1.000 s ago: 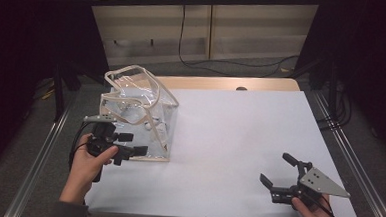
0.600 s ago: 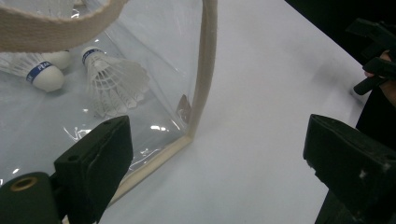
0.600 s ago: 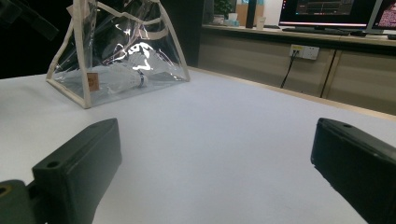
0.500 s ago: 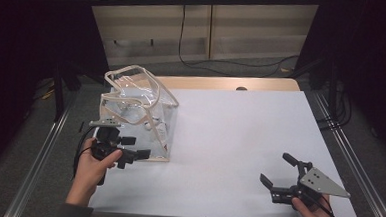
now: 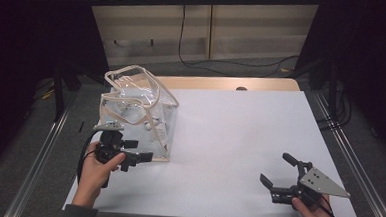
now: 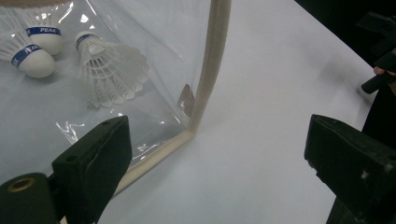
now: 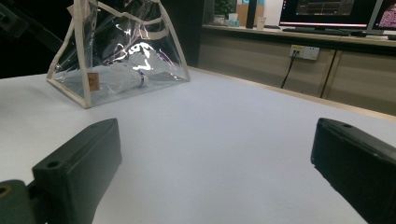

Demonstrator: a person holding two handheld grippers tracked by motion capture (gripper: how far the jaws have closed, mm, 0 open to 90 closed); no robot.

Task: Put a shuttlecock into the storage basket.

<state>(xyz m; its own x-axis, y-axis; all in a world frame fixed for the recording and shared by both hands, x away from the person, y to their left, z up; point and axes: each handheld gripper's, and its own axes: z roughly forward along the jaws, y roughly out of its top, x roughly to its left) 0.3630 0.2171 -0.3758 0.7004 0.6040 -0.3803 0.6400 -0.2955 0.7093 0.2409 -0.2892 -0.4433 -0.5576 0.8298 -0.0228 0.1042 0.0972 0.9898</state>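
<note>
A clear plastic bag (image 5: 138, 113) with cream trim and handles stands upright at the left of the white table (image 5: 229, 140). Inside it lie white shuttlecocks (image 6: 109, 70) with blue bands, seen through the wall. My left gripper (image 5: 139, 152) is open, right at the bag's near front corner (image 6: 189, 133), with nothing between its jaws. At the table's front right my right gripper (image 5: 278, 170) is open and empty, pointing across the table toward the bag (image 7: 116, 51).
The table's middle and right are bare white surface. A wooden strip (image 5: 222, 82) runs along the far edge. Metal frame rails (image 5: 346, 151) flank both sides. A cable (image 5: 189, 53) hangs behind the table.
My left gripper has shifted slightly right and down along the bag's front toward its near corner. The right gripper has stayed in place.
</note>
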